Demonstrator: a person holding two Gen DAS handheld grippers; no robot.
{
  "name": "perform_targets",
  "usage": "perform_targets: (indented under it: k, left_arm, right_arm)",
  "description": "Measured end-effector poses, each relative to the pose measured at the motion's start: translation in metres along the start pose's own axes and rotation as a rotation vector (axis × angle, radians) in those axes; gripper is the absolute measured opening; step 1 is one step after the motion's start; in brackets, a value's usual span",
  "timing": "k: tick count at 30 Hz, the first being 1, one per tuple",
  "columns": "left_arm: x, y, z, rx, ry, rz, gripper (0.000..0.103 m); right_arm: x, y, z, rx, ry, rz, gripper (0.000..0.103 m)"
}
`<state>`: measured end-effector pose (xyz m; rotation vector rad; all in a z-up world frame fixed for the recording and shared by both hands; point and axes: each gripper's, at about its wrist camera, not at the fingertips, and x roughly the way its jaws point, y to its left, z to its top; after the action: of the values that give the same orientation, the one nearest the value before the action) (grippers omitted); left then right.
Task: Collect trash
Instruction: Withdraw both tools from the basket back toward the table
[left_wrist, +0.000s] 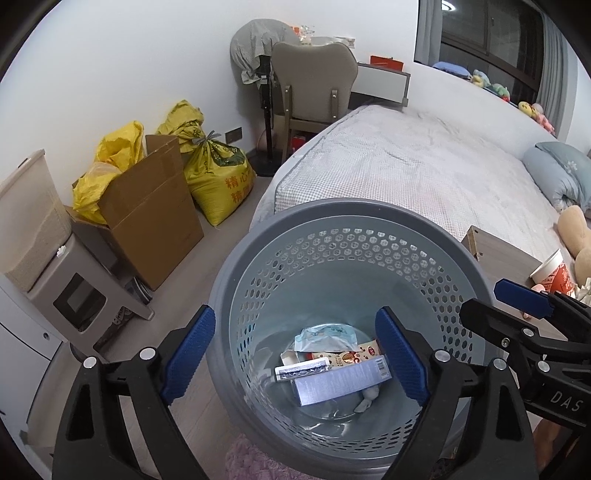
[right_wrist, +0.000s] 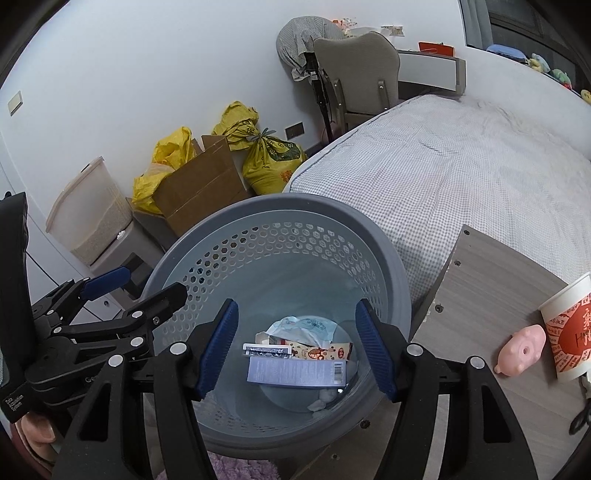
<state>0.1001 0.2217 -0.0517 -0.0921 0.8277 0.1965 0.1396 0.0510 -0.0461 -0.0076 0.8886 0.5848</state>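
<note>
Evidently both tools, the left tool (left_wrist: 295, 354) and right tool (right_wrist: 295, 345), gape empty over the grey perforated bin (right_wrist: 192, 236). The remaining paper cup (right_wrist: 569, 328), at three o'clock on the worktop (right_wrist: 480, 280), looks light and crushable; grip its rim gently.

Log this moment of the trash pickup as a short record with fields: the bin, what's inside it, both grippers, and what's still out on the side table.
bin: grey perforated wastebasket, upright on the floor beside the bed
contents: long lavender carton, snack wrapper, blue-white packet, crumpled tissue
left gripper: jaws open, empty, above the bin
right gripper: jaws open, empty, above the bin
side table: paper cup, pink pig toy
</note>
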Motion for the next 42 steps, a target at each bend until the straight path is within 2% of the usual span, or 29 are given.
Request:
perform_targets:
  k: [10,21,31,42]
  left_arm:
    - [-0.008,0.001,-0.001,-0.001,-0.015,0.009,0.091]
    - [-0.017,-0.017,-0.004,0.024,-0.028,-0.020,0.091]
    - [-0.035,-0.057,-0.003,0.066,-0.061,-0.104,0.091]
    - [-0.047,-0.117,-0.018,0.161,-0.049,-0.177,0.091]
  right_arm:
    - [-0.011,0.000,-0.004,0.001,-0.021,-0.007,0.063]
    - [-0.037,-0.016,-0.014,0.039,-0.052,-0.033,0.064]
    - [-0.079,-0.046,-0.029,0.089,-0.109,-0.092,0.064]
    - [-0.138,-0.098,-0.079,0.205,-0.170,-0.191,0.064]
